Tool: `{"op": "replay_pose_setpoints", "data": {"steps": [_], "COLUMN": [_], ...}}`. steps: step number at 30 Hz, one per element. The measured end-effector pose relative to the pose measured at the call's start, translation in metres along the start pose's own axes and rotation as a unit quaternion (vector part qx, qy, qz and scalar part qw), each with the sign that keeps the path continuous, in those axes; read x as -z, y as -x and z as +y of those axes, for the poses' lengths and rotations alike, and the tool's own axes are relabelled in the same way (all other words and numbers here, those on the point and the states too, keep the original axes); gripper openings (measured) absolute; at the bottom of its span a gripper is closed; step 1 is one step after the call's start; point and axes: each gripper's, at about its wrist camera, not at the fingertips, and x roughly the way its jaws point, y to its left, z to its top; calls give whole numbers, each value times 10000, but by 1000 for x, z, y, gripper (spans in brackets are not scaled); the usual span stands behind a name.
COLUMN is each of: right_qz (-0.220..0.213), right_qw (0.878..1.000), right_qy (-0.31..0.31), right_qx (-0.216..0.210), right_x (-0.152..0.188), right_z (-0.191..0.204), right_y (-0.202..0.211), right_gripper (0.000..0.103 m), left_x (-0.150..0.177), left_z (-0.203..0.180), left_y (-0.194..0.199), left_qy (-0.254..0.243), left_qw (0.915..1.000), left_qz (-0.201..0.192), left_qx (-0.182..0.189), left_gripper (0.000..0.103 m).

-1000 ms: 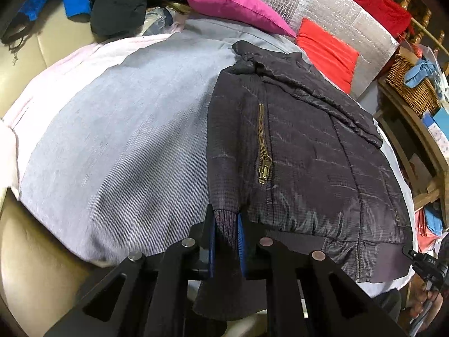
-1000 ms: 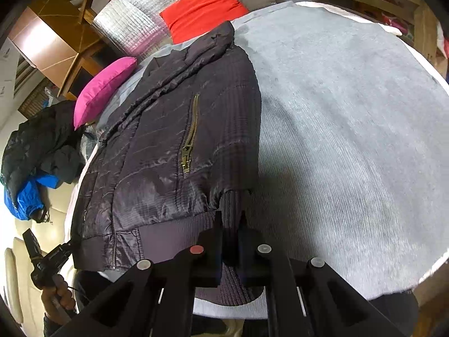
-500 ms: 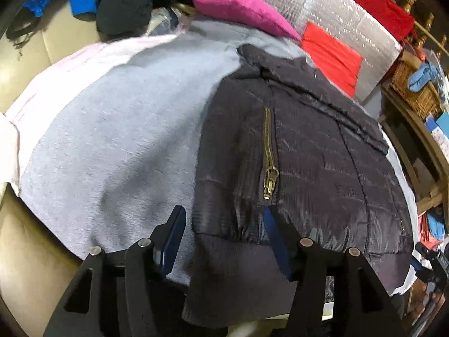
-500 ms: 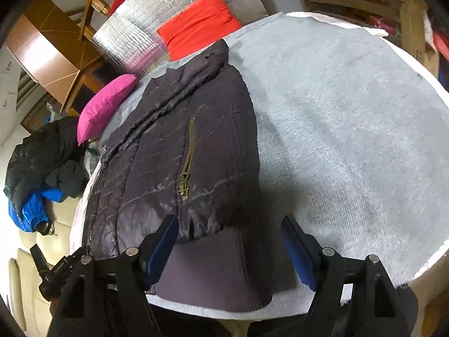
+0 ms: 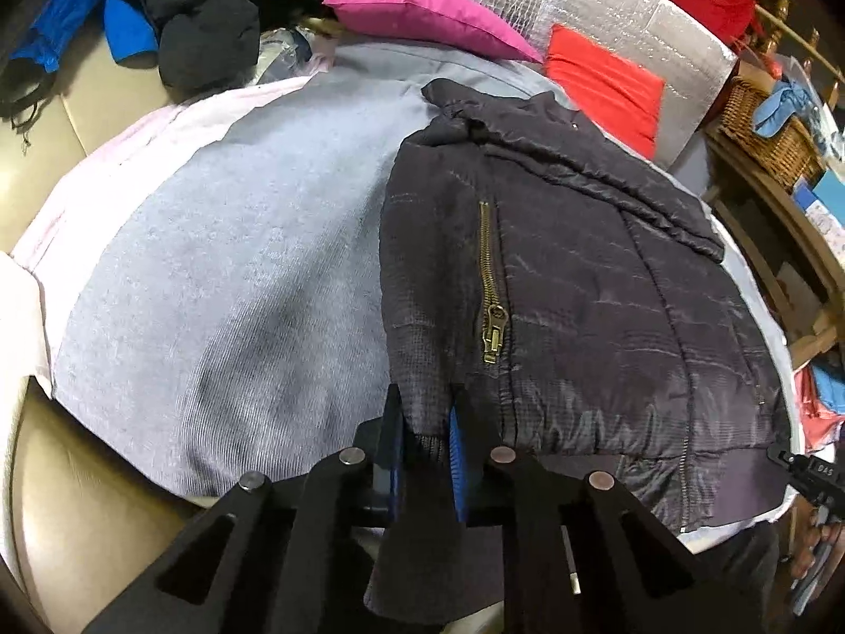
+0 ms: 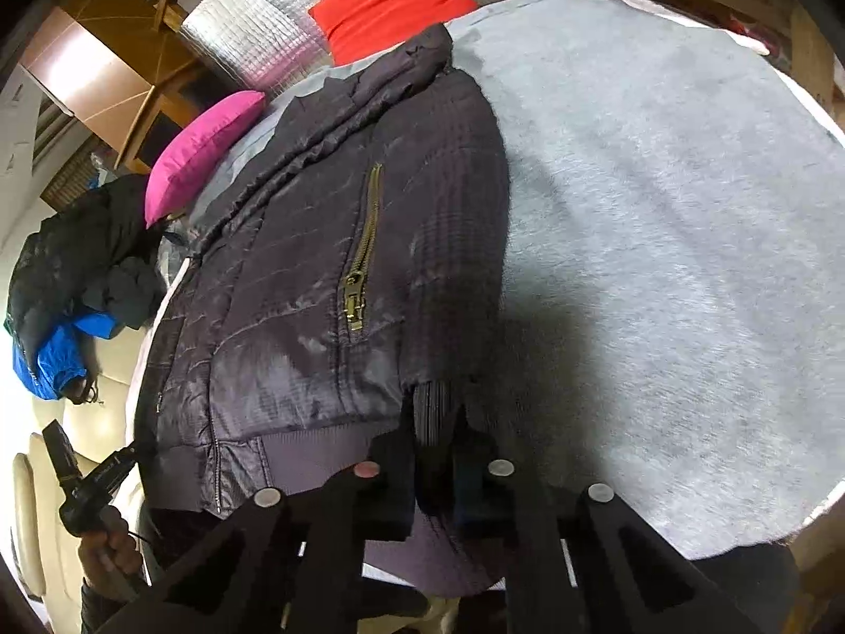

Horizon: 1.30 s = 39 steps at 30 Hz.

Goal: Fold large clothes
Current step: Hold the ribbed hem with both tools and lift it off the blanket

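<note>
A dark quilted jacket (image 5: 581, 285) with a brass pocket zipper lies flat on a grey cloth-covered table (image 5: 222, 285), collar far, ribbed hem near. My left gripper (image 5: 426, 412) is shut on the jacket's near left hem corner. In the right wrist view the jacket (image 6: 338, 274) fills the left half of the table (image 6: 660, 264). My right gripper (image 6: 435, 412) is shut on the ribbed hem at the jacket's near right corner. Both corners sit low at the table's near edge.
A pink pillow (image 5: 422, 10), a red cushion (image 5: 602, 84) and a silver quilted pad (image 5: 634, 16) lie behind the jacket. Dark and blue clothes (image 5: 200, 26) are piled at far left. A wicker basket (image 5: 766, 127) stands on wooden furniture at right.
Both grippers opened half a second ago and have now closed again on the jacket's near hem corners, each a little farther onto the fabric.
</note>
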Motion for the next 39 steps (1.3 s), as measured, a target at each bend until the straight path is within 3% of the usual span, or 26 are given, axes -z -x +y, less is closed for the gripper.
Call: {"op": "replay_pose_setpoints", "data": {"steps": [6, 9, 11, 12, 13, 14, 18, 19, 21, 22, 23, 28, 39], "right_qz": [94, 45, -39, -151, -246, -300, -170, -66, 47, 80, 111, 158, 417], "right_qw": [9999, 9995, 9995, 9996, 9995, 9993, 9997, 9997, 9998, 10000, 9998, 9994, 9980], "right_qy": [-22, -174, -220, -170, -134, -158, -176, -200, -87, -43, -119, -101, -1], "right_qx": [-112, -255, -244, -182, -140, -125, -86, -137, -185, -34, -74, -291, -481], "right_x": [1, 1, 0, -1, -3, -4, -13, -14, -11, -10, -11, -11, 4], "right_z": [-10, -17, -18, -17, -16, -16, -13, -12, -4, -1, -3, -6, -9], "right_y": [9, 5, 6, 9, 12, 13, 0, -6, -13, -16, -17, -6, 16], "right_gripper": [9, 18, 36, 43, 63, 69, 69, 66, 43, 27, 22, 15, 12], "left_x": [6, -2, -5, -6, -6, -7, -5, -5, -4, -4, -5, -9, 6], "left_z": [7, 13, 13, 13, 12, 11, 3, 0, -4, -3, -3, 1, 15], "left_y": [-1, -12, -13, -14, -14, -15, -24, -26, -28, -27, -26, -7, 21], "left_qy": [82, 411, 526, 558, 555, 550, 461, 386, 140, 136, 147, 138, 287], "left_qw": [9999, 9988, 9984, 9984, 9984, 9985, 9989, 9991, 9992, 9994, 9995, 9998, 9990], "left_qz": [116, 224, 195, 131, 80, 38, 117, 152, 210, 201, 207, 81, 109], "left_qx": [48, 107, 67, 24, -13, -58, 53, 29, -320, -247, -180, 84, 328], "left_gripper": [17, 22, 33, 44, 55, 57, 58, 47, 19, 17, 16, 15, 15]}}
